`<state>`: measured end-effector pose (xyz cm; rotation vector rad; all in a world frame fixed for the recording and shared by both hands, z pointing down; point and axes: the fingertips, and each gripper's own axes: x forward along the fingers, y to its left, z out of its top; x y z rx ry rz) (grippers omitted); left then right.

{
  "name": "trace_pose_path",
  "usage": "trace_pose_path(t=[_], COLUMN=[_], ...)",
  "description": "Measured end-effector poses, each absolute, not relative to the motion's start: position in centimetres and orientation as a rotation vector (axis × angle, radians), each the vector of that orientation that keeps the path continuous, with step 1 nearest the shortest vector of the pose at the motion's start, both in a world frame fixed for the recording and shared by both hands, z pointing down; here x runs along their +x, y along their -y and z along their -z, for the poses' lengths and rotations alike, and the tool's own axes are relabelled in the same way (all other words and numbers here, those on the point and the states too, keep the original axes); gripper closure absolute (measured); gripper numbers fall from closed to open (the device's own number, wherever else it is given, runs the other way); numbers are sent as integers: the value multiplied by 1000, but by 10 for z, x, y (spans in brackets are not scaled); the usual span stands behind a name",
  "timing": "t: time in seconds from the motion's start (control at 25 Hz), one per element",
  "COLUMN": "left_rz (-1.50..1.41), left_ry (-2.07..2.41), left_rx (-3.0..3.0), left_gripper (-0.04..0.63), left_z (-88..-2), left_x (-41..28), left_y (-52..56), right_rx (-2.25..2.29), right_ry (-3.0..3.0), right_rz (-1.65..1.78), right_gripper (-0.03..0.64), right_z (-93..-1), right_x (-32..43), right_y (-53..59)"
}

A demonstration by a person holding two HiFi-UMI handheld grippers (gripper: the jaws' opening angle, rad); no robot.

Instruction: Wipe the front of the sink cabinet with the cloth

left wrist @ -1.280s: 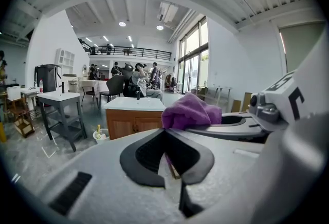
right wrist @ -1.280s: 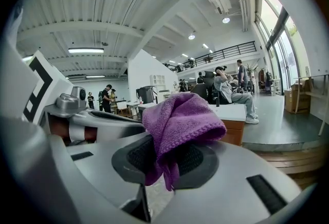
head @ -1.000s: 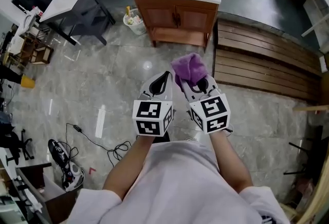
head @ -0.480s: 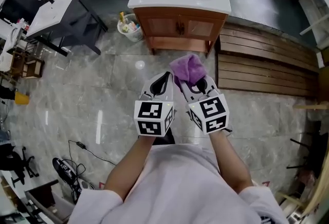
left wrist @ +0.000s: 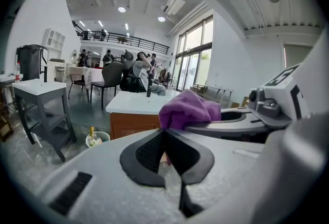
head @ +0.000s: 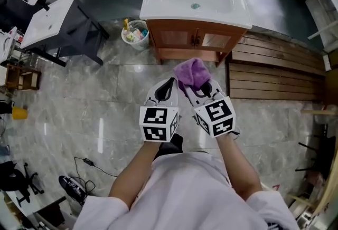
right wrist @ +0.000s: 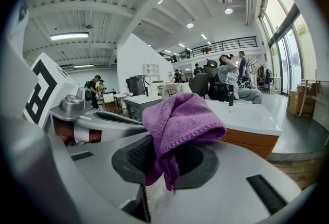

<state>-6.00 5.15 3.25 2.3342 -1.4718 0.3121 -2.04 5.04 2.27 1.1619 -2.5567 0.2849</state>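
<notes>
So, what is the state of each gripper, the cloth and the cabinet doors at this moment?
left gripper: jaws together, nothing between them
right gripper: shut on the purple cloth
purple cloth: bunched up, one end pinched between the right gripper's jaws
cabinet doors: both closed

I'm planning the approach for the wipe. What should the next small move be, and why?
Probably carry the right hand-held gripper forward and down toward the sink cabinet. Its jaws are shut on the purple cloth, but the cabinet's wooden front is some way ahead and the cloth does not yet touch it.
</notes>
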Motion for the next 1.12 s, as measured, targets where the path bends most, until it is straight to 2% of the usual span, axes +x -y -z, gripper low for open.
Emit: trace_pose_path(t=[0.36, 1.12], left_rz=[-287, -283], left_ry=[1413, 1489], left_rx=[2359, 2334], left_gripper=[591, 591], left_z=[-39, -83], left_x=[-100, -109], left_y=[-3, 104], right_rx=[1152, 985], right_ry=[2520, 2576], right_rz=[-201, -54], right_gripper=[545, 545], right_z=[-20, -62], right_x=[-61, -78], right_y=[4, 121])
